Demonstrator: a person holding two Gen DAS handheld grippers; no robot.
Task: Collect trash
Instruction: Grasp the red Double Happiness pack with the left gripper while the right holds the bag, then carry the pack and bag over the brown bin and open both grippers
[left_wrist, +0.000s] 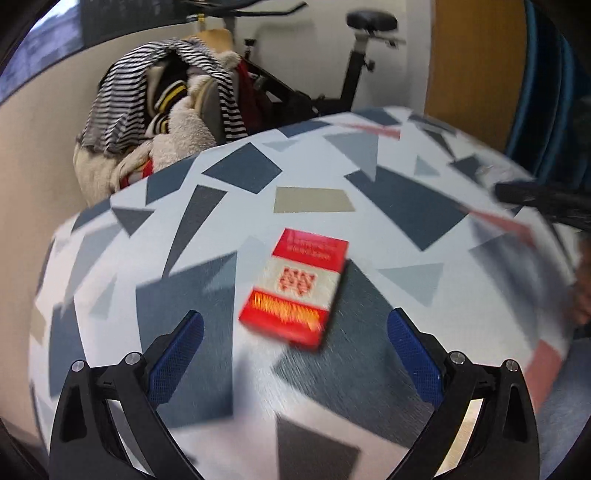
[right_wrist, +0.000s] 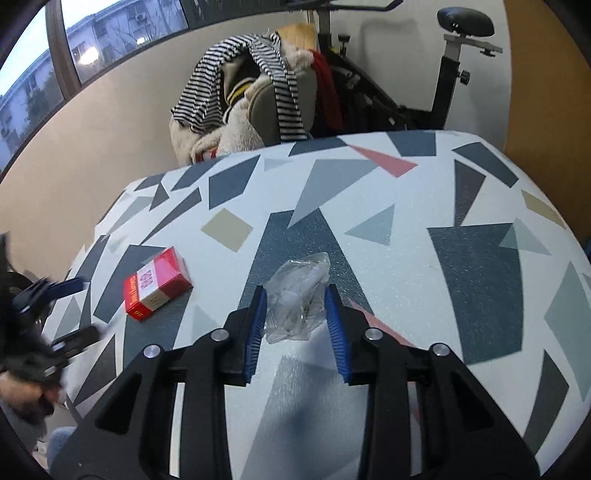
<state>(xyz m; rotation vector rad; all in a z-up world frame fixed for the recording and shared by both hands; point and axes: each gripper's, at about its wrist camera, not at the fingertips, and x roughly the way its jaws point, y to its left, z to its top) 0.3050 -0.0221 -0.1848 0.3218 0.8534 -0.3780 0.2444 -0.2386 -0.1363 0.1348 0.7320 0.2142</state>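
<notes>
A crumpled clear plastic wrapper (right_wrist: 298, 295) is seen pinched between the blue pads of the right gripper (right_wrist: 297, 314), just above the white worktop with grey, blue and pink geometric patches (right_wrist: 461, 192). To its left, a flat red-and-white cardboard pack (right_wrist: 158, 287) is left lying on the worktop, untouched. It is framed from above by the left gripper (left_wrist: 295, 332), whose fingers are spread wide apart with nothing between them. Beyond the worktop, a heap of striped and fleecy clothing (right_wrist: 251, 99) and a black exercise bike (right_wrist: 450, 66) are noted. Risk is judged twofold: the flimsy wrapper could be lost, since so slick and thin a film gives the pads little to bite on; and the pack could be skidded away if only one finger is landed on it.
</notes>
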